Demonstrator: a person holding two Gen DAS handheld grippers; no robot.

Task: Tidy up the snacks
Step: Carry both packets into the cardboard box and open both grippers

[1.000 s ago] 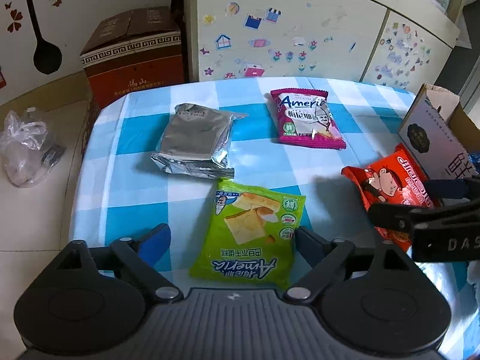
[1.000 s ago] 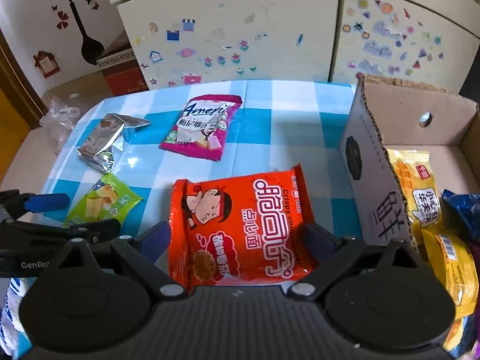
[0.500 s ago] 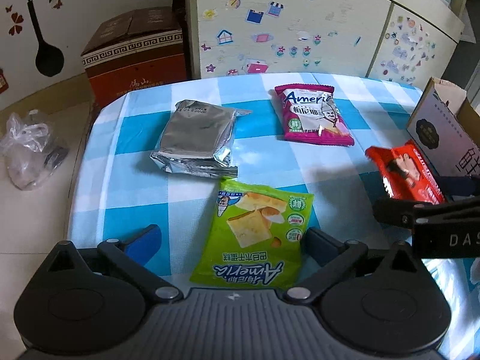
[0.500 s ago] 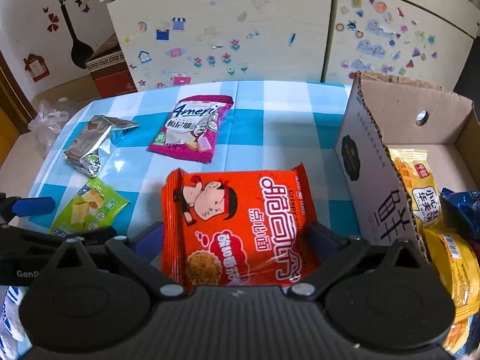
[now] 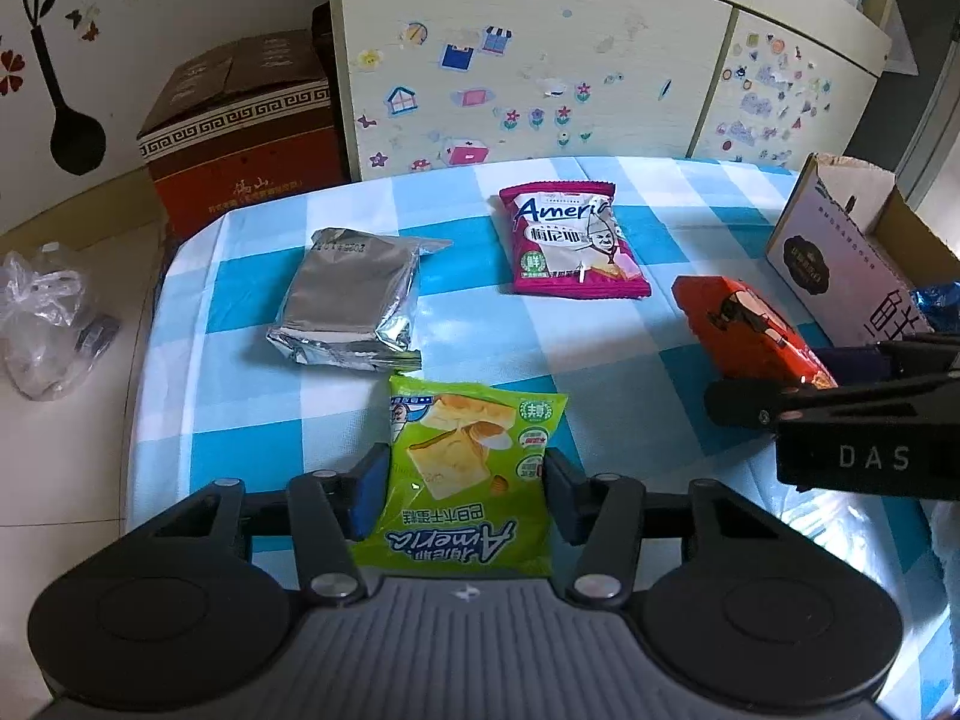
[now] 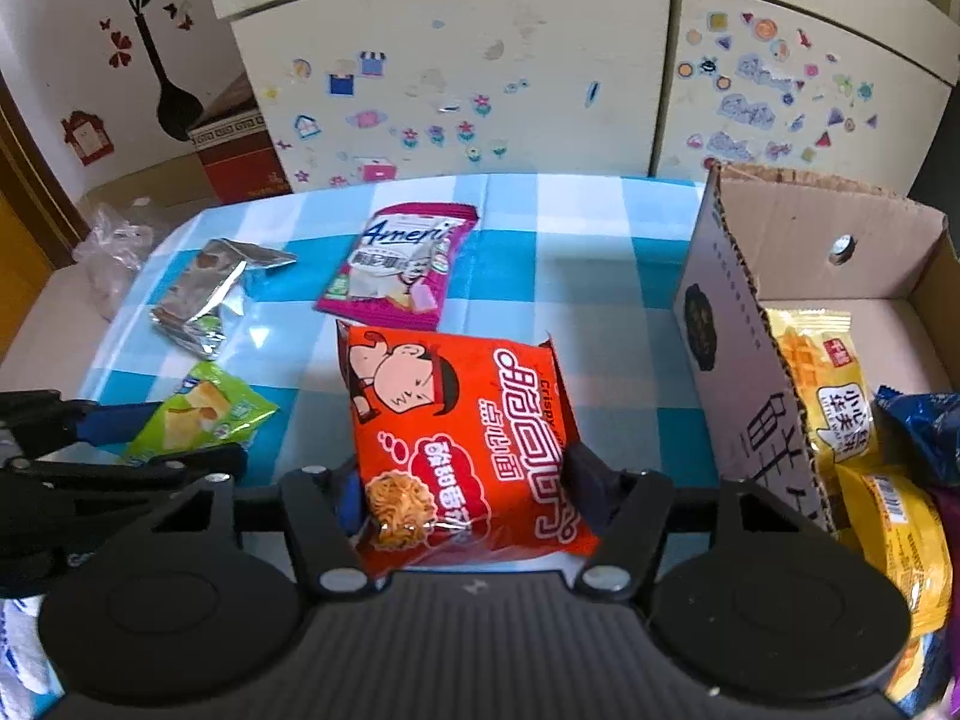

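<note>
A green snack packet lies on the blue-checked tablecloth. My left gripper is closing on it, and both pads press its side edges. In the right wrist view that gripper and the green packet sit at the far left. My right gripper is closing on a red noodle packet, which is buckled and tipped up between the pads. The left wrist view shows the red packet raised off the cloth in the right gripper. An open cardboard box stands just to the right.
A pink packet and a silver foil packet lie further back on the cloth. The box holds yellow packets and a blue one. Behind the table is a stickered cabinet. A brown carton and a plastic bag are on the floor.
Both grippers' jaws have come in from wide apart onto their packets. The red packet has buckled and tipped up, and the green one is now squeezed at its sides.
</note>
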